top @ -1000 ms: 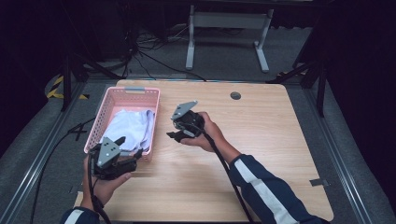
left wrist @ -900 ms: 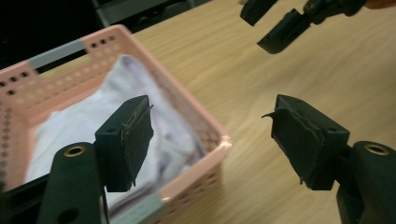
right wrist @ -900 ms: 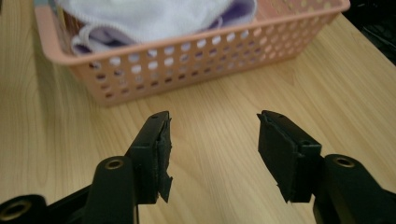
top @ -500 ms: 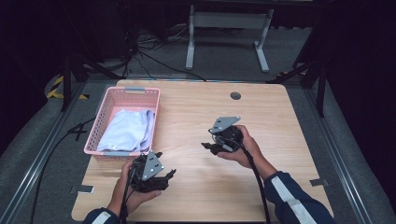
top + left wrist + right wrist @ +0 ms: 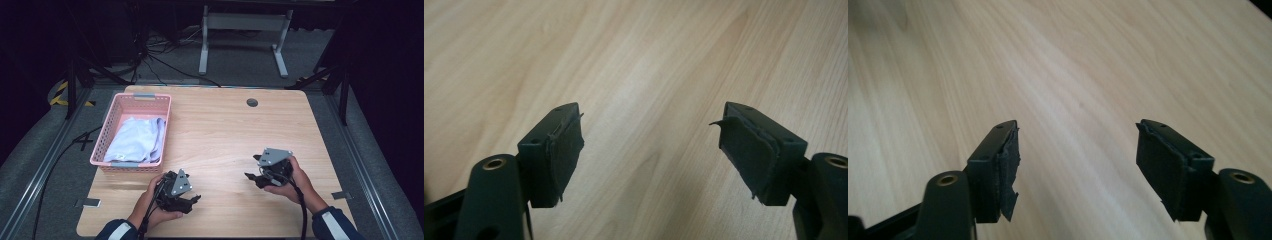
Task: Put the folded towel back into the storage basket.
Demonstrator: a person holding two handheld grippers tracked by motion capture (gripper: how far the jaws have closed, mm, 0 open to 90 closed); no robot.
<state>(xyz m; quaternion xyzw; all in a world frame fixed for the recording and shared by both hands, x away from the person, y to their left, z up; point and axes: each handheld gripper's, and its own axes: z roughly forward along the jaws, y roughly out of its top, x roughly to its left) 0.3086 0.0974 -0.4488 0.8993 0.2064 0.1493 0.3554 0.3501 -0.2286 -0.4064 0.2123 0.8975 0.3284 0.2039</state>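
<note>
**Both grippers empty at near edge; cloth sits in basket**

Left gripper (image 5: 192, 201): held low near the near-left corner of the light wooden table (image 5: 225, 125), jaws spread wide with nothing between them. In the left gripper view (image 5: 651, 150) bare wood grain lies between the black pads, whose lining is frayed at the edges.

Right gripper (image 5: 250, 176): toward the near-right part of the table, jaws likewise wide apart and empty; the right gripper view (image 5: 1075, 155) shows bare wood between them.

Task thing: pale blue folded cloth (image 5: 135, 140), lying inside the pink plastic slotted basket (image 5: 145, 96) at the left edge of the table. The basket's long axis runs from near edge to far edge; the cloth fills most of its floor, bunched toward the near end.

Key relation: the cloth lies beyond and slightly left of the left gripper, just past the basket's near wall. The left gripper is clearly the nearer one; the right is well apart, across the middle of the table.

Obstruction, as judged: the basket's near wall stands between left gripper and cloth, so any reach would need to go up and over the rim.

Surroundings: round grommet hole (image 5: 252, 102) near the far edge; the table between the grippers is bare.
</note>
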